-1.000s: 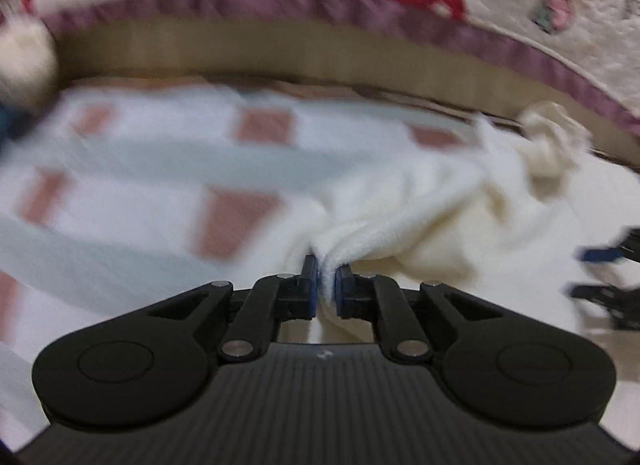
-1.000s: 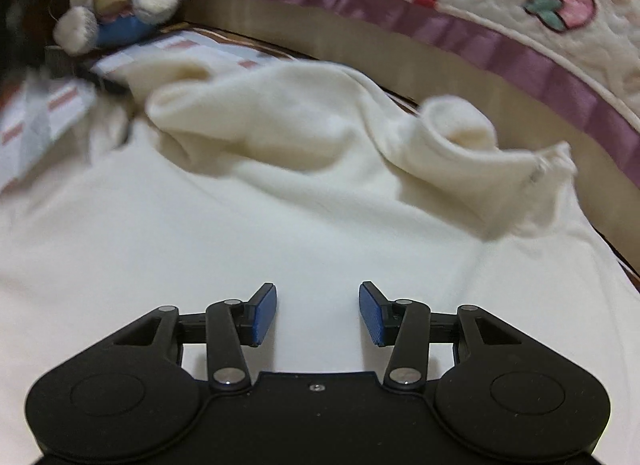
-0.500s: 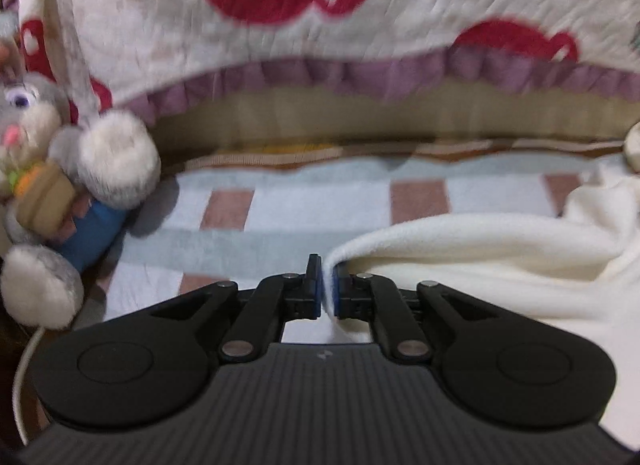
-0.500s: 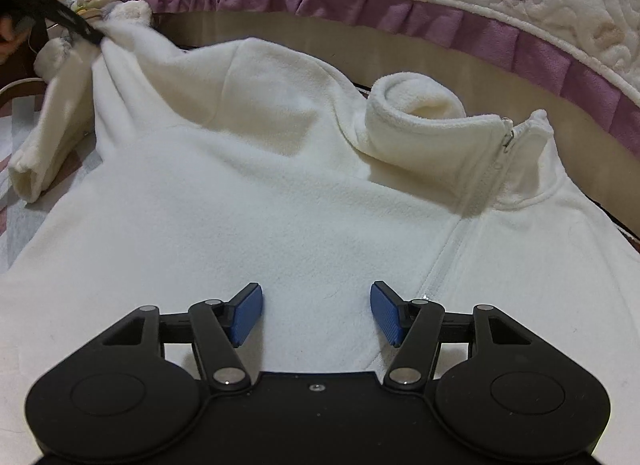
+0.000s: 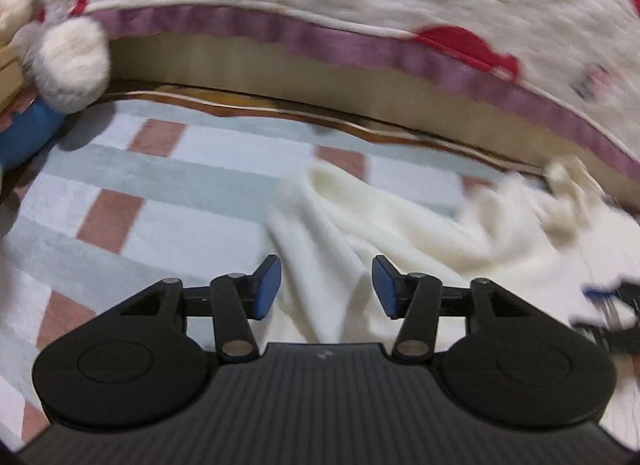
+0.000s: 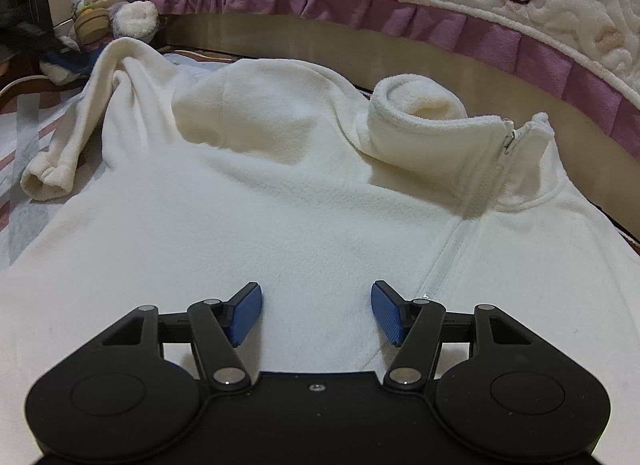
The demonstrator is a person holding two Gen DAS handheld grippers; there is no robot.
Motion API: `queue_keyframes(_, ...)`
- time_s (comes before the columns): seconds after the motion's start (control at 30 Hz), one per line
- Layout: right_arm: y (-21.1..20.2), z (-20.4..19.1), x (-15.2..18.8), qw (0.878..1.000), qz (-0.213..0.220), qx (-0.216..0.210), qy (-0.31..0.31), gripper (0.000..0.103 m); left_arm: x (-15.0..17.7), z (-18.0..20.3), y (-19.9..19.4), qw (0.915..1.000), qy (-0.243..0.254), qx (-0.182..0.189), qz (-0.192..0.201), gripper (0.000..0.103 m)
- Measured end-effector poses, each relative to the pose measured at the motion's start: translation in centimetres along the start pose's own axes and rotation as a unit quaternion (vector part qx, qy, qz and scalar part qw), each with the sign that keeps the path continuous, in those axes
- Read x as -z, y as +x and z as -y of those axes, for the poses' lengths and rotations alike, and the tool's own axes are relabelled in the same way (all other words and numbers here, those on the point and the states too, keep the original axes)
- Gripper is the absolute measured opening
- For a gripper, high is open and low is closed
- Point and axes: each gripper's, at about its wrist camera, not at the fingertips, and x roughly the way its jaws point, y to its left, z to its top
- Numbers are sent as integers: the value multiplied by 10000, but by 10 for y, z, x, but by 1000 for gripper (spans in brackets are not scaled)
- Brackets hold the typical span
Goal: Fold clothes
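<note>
The cream fleece jacket point(image 6: 280, 201) is lying spread front-up ahead of both tongs, zipper point(image 6: 452, 241) closed, one sleeve point(image 6: 80, 137) bunching ahead-left. No fold is showing, so all folding is remaining (my judgement). The left tongs point(image 5: 326, 285) and right tongs point(image 6: 316, 313) are gaping wide, holding nothing. No readable writing is showing.

Left hand-held gripper point(image 5: 326, 285): jaws spread wide, blue pads point(image 5: 267, 285) facing each other across the gap, nothing pinched, tilted down a bit, blurry at the edges. Right hand-held gripper point(image 6: 316, 313): same deal, wide apart, blue pads point(image 6: 244, 313) well separated, gripping nothing, pointing forward and low. Also showing as a blurry black-and-blue shape point(image 5: 608, 305) at the right edge of the left view.
</note>
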Motion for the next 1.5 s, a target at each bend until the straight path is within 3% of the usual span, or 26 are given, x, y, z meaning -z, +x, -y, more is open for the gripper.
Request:
queue_keyframes(0.13, -1, 0, 1, 10000, 22, -8, 67, 66, 38, 45, -7, 9987, 461, 215, 32, 62)
queue_keyframes(0.2, -2, -1, 3, 10000, 59, 4, 65, 66, 58, 68, 3, 9949, 1006, -59, -86, 63)
queue_keyframes(0.4, -3, -1, 3, 9999, 69, 26, 86, 67, 88, 96, 33, 9779, 1817, -1035, -92, 63)
queue_keyframes(0.5, -3, -1, 3, 9999, 90, 23, 91, 67, 87, 96, 34, 9817, 1681, -893, -109, 63)
queue_keyframes(0.63, -3, -1, 4, 9999, 110, 19, 90, 67, 87, 90, 37, 9888, 1350, -570, -268, 73)
queue_keyframes(0.77, -3, -1, 4, 9999, 123, 20, 91, 67, 93, 87, 44, 9863, 1368, -854, -361, 74)
queue_keyframes(0.8, -3, -1, 4, 9999, 126, 20, 92, 67, 95, 86, 46, 9850, 1382, -957, -379, 69)
queue_keyframes(0.87, -2, -1, 5, 9999, 133, 18, 90, 67, 95, 77, 39, 9859, 1243, -1116, -9, 27)
queue_keyframes(0.9, -3, -1, 5, 9999, 137, 17, 90, 67, 93, 73, 36, 9833, 1278, -1284, 168, 22)
queue_keyframes(1.1, -3, 0, 5, 9999, 130, -37, 73, 68, 38, 10, -16, 9634, 918, -2270, 1091, 21)
queue_keyframes(1.2, -3, 2, 2, 9999, 63, -71, 106, 68, -2, -35, -40, 9593, 344, -2455, 1350, 19)
queue_keyframes(1.3, -2, 7, -10, 9982, -227, -150, 531, 68, -32, -60, -49, 9465, 447, -2892, 1362, 17)
queue_keyframes(1.37, 0, 17, -19, 9928, -316, -298, 1114, 69, -50, -70, -53, 9440, 589, -2988, 1271, 17)
queue_keyframes(1.5, 5, 41, -23, 9777, -270, -605, 1995, 68, -72, -93, -45, 9535, 272, -2884, 826, 17)
